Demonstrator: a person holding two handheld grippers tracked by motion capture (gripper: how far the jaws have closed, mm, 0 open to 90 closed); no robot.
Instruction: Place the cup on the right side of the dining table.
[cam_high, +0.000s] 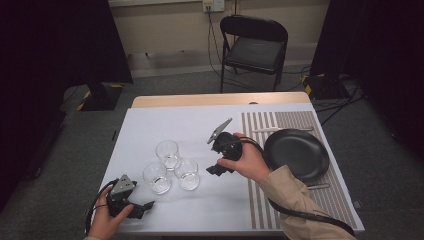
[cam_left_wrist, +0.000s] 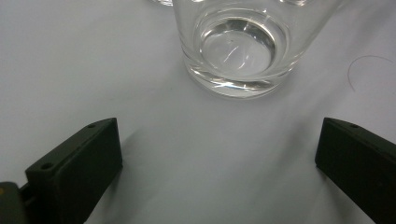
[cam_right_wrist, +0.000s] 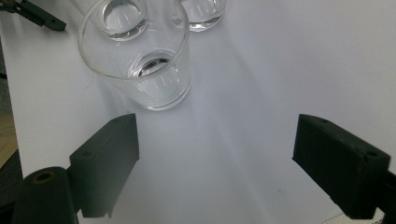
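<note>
Three empty clear glasses stand clustered on the white table cover: one at the back (cam_high: 167, 152), one front left (cam_high: 157, 177), one front right (cam_high: 187, 173). My left gripper (cam_high: 141, 208) sits low near the front edge, just short of the front-left glass (cam_left_wrist: 240, 51); it is open (cam_left_wrist: 217, 140) with bare cover between its jaws. My right gripper (cam_high: 216, 169) hovers to the right of the cluster, also open (cam_right_wrist: 217, 135). The nearest glass (cam_right_wrist: 140, 65) stands a little ahead of its left jaw, with two more glasses (cam_right_wrist: 121, 18) (cam_right_wrist: 203, 14) behind.
A black plate (cam_high: 296, 152) rests on a striped placemat (cam_high: 260, 200) at the right, with cutlery beyond (cam_high: 280, 129) and in front (cam_high: 320, 186) of it. A black folding chair (cam_high: 254, 47) stands past the table's far edge.
</note>
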